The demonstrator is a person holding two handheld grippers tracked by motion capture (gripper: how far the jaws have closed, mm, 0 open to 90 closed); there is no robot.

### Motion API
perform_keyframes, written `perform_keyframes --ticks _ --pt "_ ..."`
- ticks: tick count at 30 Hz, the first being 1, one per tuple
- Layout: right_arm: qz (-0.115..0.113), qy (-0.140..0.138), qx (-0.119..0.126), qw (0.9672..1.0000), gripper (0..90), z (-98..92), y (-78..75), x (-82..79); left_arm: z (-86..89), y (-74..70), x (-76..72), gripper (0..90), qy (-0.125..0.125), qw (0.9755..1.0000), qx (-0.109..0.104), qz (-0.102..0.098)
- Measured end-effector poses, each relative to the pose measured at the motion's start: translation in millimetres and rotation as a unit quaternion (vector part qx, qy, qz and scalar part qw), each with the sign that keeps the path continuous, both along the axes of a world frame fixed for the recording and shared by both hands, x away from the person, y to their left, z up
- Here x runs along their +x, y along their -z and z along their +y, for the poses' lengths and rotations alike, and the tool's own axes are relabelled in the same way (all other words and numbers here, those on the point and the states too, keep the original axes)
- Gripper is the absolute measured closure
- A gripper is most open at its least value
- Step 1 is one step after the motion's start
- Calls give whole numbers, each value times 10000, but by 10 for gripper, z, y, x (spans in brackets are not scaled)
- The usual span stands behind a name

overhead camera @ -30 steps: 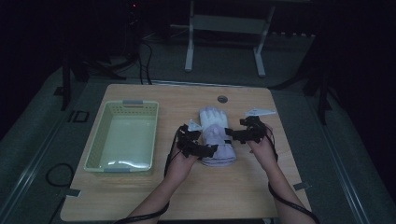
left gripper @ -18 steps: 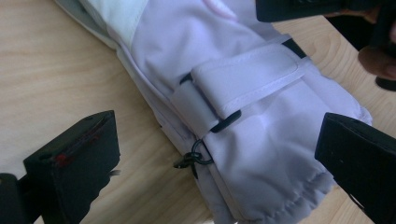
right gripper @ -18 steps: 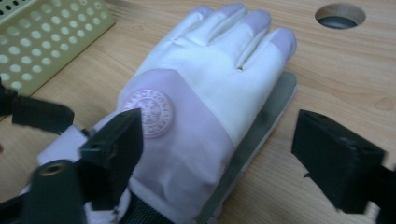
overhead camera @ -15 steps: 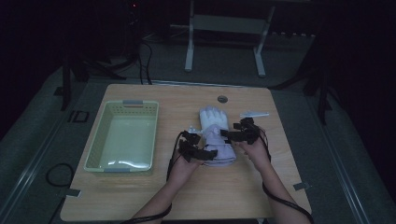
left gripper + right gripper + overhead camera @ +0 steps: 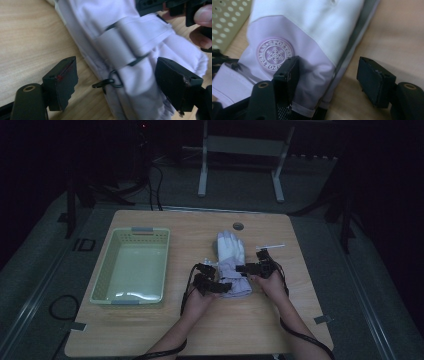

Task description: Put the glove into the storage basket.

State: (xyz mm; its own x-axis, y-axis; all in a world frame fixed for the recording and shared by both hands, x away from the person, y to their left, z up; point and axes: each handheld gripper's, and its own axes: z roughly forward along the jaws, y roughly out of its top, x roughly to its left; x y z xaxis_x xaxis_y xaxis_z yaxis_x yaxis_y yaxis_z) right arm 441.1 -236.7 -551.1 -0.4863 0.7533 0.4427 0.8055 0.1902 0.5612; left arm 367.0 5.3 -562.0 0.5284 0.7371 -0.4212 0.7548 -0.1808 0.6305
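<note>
A white and lilac ski glove (image 5: 231,256) lies flat on the wooden table, fingers pointing away from me. My left gripper (image 5: 214,284) is low at the cuff's left edge. In the left gripper view its jaws straddle the strapped cuff (image 5: 130,47) and a black clip (image 5: 110,82); they have just been closing, and the pads stand apart from the fabric. My right gripper (image 5: 251,268) is at the cuff's right edge. One of its jaws is over the lilac panel beside the snowflake badge (image 5: 274,54), the other over bare table. These jaws have also been closing and do not press.
A pale green basket (image 5: 102,275) stands at the table's left, its perforated wall (image 5: 224,22) close to the glove. A small white stick (image 5: 270,246) lies right of the glove and a round cable hole (image 5: 238,226) sits behind it. Bare wood lies in front.
Both hands have sunk onto the glove's cuff from either side, and both pairs of jaws stand narrower than before. The glove has not moved.
</note>
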Motion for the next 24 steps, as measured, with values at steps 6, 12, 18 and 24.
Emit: perform_keyframes --ticks 6,12,18,24 --pt "147 -177 294 9993 613 -17 46 -7 0 21 1 370 181 9997 -131 55" --pt "-77 -201 -103 9997 739 77 -48 -69 27 -30 17 580 244 9994 -92 248" --pt "-504 -203 -639 9965 773 197 -164 -162 11 -78 11 686 265 9993 -45 262" --pt "-718 -225 -915 9930 783 270 -252 -217 28 -110 13 711 328 9990 -47 313"
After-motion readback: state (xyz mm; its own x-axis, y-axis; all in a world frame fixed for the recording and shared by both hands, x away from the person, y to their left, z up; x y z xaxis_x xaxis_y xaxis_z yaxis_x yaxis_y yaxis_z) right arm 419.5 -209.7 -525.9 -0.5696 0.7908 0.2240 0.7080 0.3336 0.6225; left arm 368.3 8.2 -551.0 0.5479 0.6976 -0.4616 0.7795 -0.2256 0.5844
